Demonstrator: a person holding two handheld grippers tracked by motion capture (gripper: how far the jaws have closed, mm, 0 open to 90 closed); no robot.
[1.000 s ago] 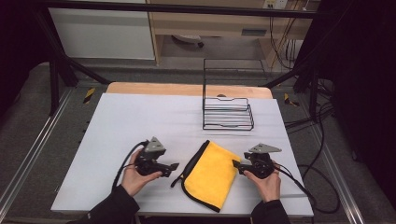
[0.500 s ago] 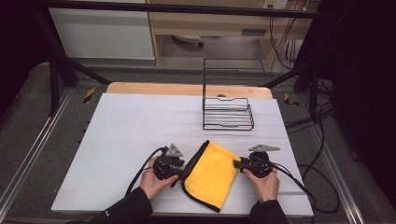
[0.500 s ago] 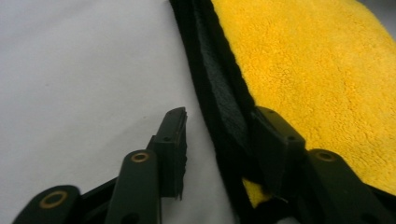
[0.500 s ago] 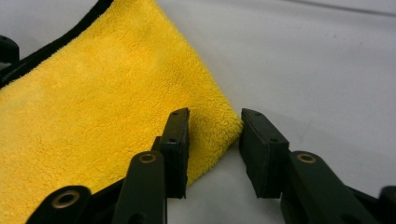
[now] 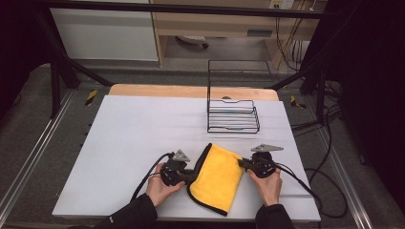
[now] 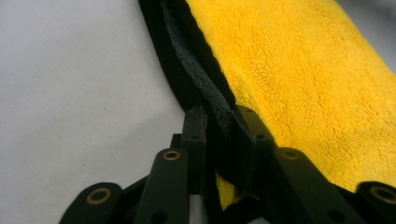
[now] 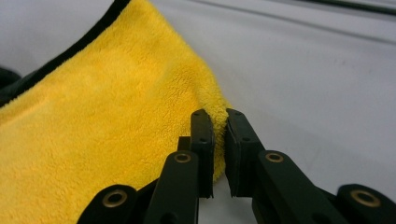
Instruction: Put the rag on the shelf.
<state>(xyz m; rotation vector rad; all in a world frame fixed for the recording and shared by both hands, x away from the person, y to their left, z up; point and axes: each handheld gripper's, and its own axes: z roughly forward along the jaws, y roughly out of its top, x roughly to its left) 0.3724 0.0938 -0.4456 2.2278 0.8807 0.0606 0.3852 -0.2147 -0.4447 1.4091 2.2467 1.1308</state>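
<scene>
A folded yellow cloth [image 5: 217, 177] with a black edge lies flat on the white counter [image 5: 138, 129], near the counter's front edge and on the person's side of the wire rack [image 5: 233, 116]. The rack, a black wire basket with a tall open frame at its back, stands well apart from the cloth, farther up the counter toward the wooden strip along the far side. Nothing can be seen lying in it; the white surface shows through its bars.

The left claw [image 5: 190, 175] is at the cloth's left edge. In the left gripper view the left claw [image 6: 219, 135] has its jaws drawn close together with the black hem of the cloth [image 6: 299, 79] pinched between them, the yellow pile spreading away on the right side of that view.

The right claw [image 5: 241, 163] is at the cloth's right edge, the side nearer the rack. In the right gripper view the right claw [image 7: 219, 135] has its jaws nearly closed, with a thin fold of the cloth [image 7: 107, 116] caught in the narrow gap between them, and bare counter beyond.

Each gripper is held by one of the person's hands, with dark sleeves coming in from the counter's front edge and cables trailing back from the grippers. The cloth rests between the two claws, touching both.
</scene>
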